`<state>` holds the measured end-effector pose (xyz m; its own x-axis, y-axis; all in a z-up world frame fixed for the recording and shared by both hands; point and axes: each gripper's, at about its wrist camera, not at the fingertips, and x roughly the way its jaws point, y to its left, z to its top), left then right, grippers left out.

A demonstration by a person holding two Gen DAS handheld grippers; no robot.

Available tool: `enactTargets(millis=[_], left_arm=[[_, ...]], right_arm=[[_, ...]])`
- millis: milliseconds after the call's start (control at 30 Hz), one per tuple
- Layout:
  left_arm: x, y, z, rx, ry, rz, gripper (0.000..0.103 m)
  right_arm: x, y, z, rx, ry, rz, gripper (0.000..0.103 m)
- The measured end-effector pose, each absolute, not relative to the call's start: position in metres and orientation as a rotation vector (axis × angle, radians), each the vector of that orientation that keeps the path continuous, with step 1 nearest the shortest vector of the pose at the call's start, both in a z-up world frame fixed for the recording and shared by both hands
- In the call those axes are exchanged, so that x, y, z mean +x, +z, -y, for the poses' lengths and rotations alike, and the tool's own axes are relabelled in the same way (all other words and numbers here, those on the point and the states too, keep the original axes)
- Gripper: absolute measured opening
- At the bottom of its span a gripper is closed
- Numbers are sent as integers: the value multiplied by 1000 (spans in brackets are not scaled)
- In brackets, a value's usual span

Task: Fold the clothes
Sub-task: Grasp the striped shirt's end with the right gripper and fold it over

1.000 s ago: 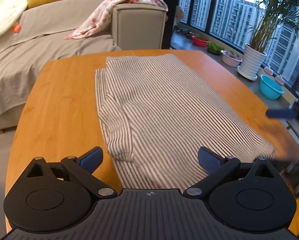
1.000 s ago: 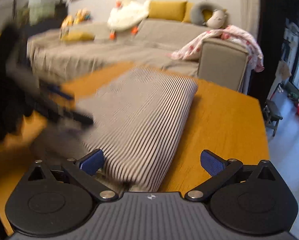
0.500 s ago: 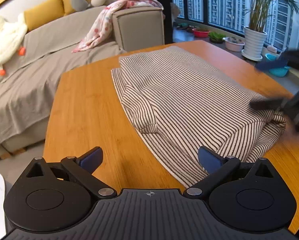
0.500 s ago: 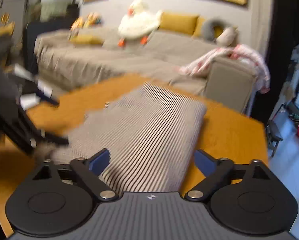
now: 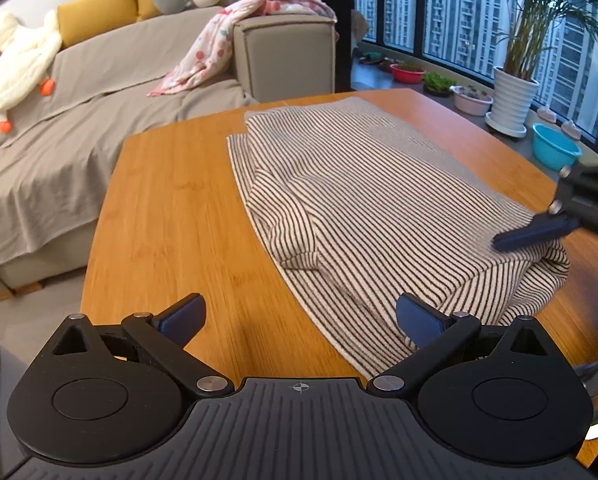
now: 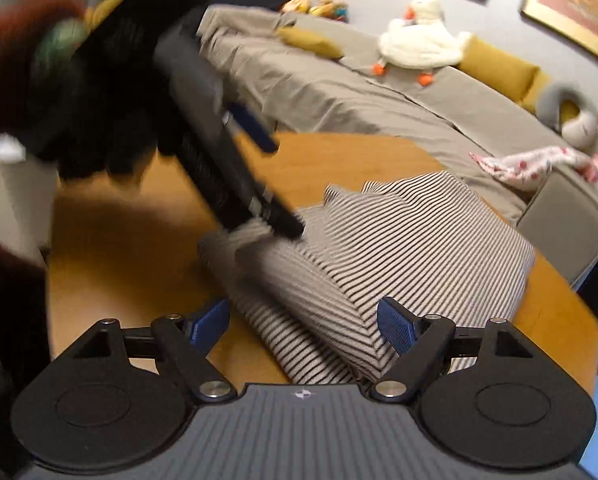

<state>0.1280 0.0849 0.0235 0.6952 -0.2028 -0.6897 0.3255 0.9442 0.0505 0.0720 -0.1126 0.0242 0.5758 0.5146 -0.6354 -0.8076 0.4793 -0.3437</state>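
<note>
A striped garment [image 5: 371, 200], folded lengthwise with a sleeve laid over it, lies on the wooden table [image 5: 171, 216]. My left gripper [image 5: 299, 320] is open, its fingers straddling the garment's near left hem edge just above the table. My right gripper [image 6: 303, 326] is open around the garment's near corner [image 6: 323, 320], which bulges up between its fingers. In the left wrist view a fingertip [image 5: 531, 234] of the right gripper rests on the right corner. The left gripper shows blurred in the right wrist view [image 6: 235, 176].
A grey sofa [image 5: 79, 120] with a duck toy [image 5: 15, 60] and a pink blanket [image 5: 235, 36] stands beyond the table. Potted plants [image 5: 515, 96] and a blue basin [image 5: 555, 152] line the window at right.
My left gripper swung left and back to the garment's near left edge. My right gripper moved in onto the near right corner and narrowed its opening; the corner now bunches up.
</note>
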Motion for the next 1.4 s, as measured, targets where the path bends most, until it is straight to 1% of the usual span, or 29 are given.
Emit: enactTargets(millis=[67,100,133,167,267,367,500,633,733,800,833,867,900,1100,1133,1167,1200,1233,1267,1400], left_arm=[[127,25,-87,168,-297,-744,103],[126,26,-89,165,-298,-743,103],[125,28,-90,162,-299,-743,103],[125,29,-92,158,-300,-742,103],[121,34,-96,148,-326,-733,103],[115,40,-101,139,-378,-715,103],[102,49,-107,151,-493,-676,103],[103,36,-95,230,-497,-697,103],[112,21,-75,286,-486,-715,103],[121,13,-60,324,-441,-712,103],[126,12,-56,318,-419,-713,103],[130,13,-56,291,-409,-717,103],[135,14,-55,264,-400,-721,103],[154,25,-64,83,-406,-761,103],[155,26,-64,79,-406,-764,103],[156,26,-63,81,-404,-765,103],[157,26,-62,82,-402,-765,103],[158,26,-62,81,-399,-763,103],[158,27,-63,78,-395,-760,103],[147,37,-73,23,-433,-736,103]], right_arm=[[69,18,109,-725,831,-437,80],[71,18,108,-722,826,-443,77],[76,20,109,-687,819,-473,65],[83,22,111,-638,812,-510,64],[112,35,125,-395,814,-646,63],[134,40,139,-206,805,-742,63],[151,38,154,-56,804,-815,63],[170,35,165,59,803,-866,63],[167,37,161,-17,804,-840,63],[153,40,151,-136,788,-781,66],[143,43,146,-212,774,-736,76],[132,43,144,-297,757,-676,83],[120,43,143,-386,739,-607,84],[98,12,135,-645,617,-434,85],[99,8,135,-647,596,-406,82],[100,6,132,-657,594,-383,69],[100,5,129,-673,600,-366,58],[100,5,126,-689,607,-349,41],[102,9,125,-682,619,-350,34],[117,34,133,-610,657,-404,31]])
